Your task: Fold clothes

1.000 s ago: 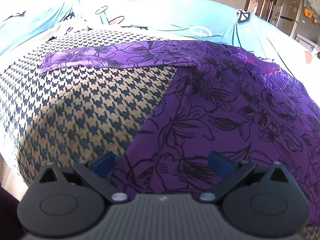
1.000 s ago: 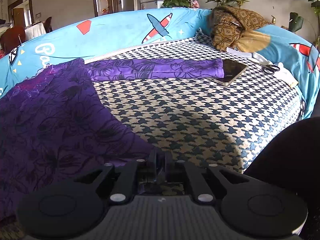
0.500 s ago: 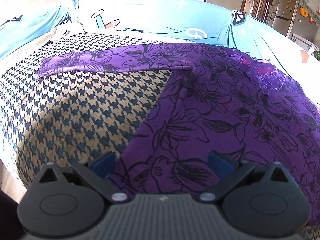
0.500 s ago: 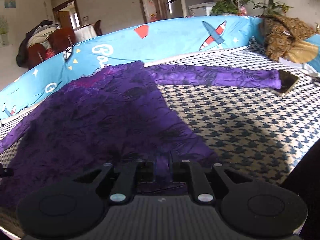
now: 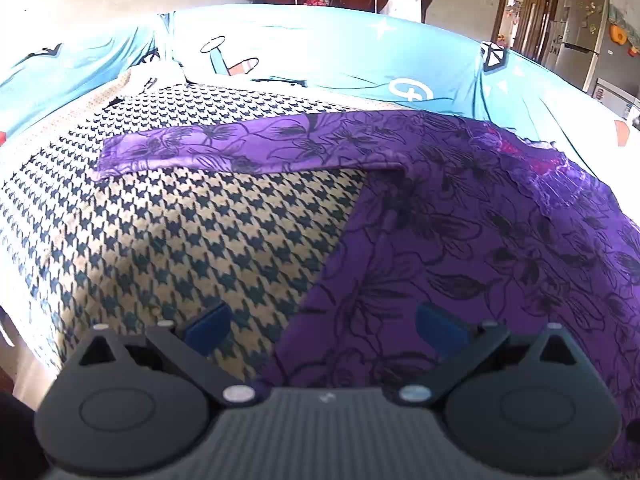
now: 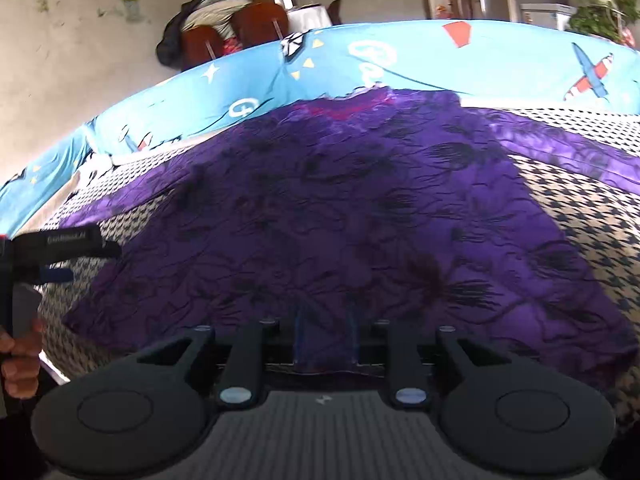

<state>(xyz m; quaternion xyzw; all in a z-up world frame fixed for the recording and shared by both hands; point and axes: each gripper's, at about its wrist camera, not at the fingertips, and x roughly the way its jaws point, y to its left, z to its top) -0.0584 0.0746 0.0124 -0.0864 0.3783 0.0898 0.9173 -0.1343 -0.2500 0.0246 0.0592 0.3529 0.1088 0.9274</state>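
Houndstooth-covered bed (image 5: 168,240) edged by turquoise cartoon-print sheet (image 5: 320,52). Purple floral garment (image 6: 340,208) spread flat, hem between just-opening right hand-held gripper (image 6: 324,336); left hand-held gripper (image 5: 320,324) released above its edge.

The purple garment (image 5: 480,240) runs off the right edge of the left wrist view, its far sleeve unseen. In the right wrist view, the right gripper (image 6: 324,340) hides the hem, and motion blur smears the print.

Black grippers: left gripper (image 5: 322,326), right gripper (image 6: 324,336); blue pads, silver screws.
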